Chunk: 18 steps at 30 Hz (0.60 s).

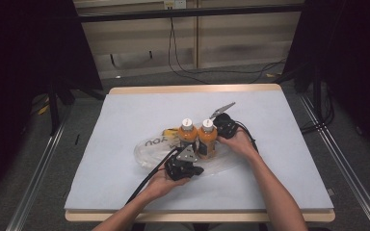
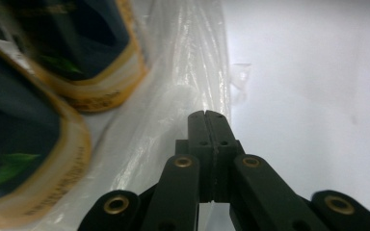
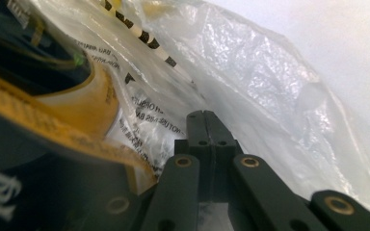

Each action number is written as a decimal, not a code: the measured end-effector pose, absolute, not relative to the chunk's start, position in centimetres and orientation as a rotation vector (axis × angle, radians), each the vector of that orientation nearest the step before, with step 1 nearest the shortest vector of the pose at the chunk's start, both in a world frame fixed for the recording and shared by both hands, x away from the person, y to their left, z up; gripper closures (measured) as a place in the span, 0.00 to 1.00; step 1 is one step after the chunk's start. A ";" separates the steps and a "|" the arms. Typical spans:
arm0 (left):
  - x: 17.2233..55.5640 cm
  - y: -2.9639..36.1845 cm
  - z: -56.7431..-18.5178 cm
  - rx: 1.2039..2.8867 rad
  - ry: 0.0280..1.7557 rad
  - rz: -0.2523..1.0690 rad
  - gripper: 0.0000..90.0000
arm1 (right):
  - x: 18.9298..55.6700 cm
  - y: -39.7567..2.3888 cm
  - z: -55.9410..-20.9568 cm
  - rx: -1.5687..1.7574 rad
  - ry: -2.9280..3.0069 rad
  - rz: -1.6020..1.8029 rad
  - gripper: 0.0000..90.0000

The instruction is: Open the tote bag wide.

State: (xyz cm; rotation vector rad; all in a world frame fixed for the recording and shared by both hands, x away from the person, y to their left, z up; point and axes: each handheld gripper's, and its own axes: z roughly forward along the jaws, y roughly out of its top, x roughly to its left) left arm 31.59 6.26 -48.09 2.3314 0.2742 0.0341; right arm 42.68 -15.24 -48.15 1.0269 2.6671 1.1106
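Note:
Two orange juice bottles with white caps, the left bottle (image 1: pixel 188 135) and the right bottle (image 1: pixel 207 140), stand side by side on a crumpled clear plastic bag (image 1: pixel 149 148) in the middle of the table. My left gripper (image 1: pixel 192 161) is just in front of them, jaws pressed together at the bag's folded edge (image 2: pixel 192 72), with the bottles' dark labels (image 2: pixel 24 144) close on its left. My right gripper (image 1: pixel 218 134) is by the right bottle, jaws shut in the bag's film (image 3: pixel 250 86), with a bottle's base (image 3: pixel 38 110) beside it. Whether either gripper pinches the film I cannot tell.
A pale mat covers the wooden table (image 1: pixel 279 163). Something yellow (image 1: pixel 171 131) lies in the bag behind the left bottle. Black cables trail from both grippers toward the person's forearms. Dark stands and floor cables surround the table.

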 end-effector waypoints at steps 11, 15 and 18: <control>31.7 6.4 -48.0 2.345 0.273 0.024 1.00 | 43.5 -14.9 -48.4 1.064 2.614 1.128 1.00; 31.5 6.4 -48.3 2.309 0.284 0.024 1.00 | 43.6 -14.5 -48.2 1.064 2.605 1.087 1.00; 31.5 6.4 -48.3 2.311 0.282 0.025 1.00 | 43.9 -13.9 -48.1 1.051 2.600 1.050 1.00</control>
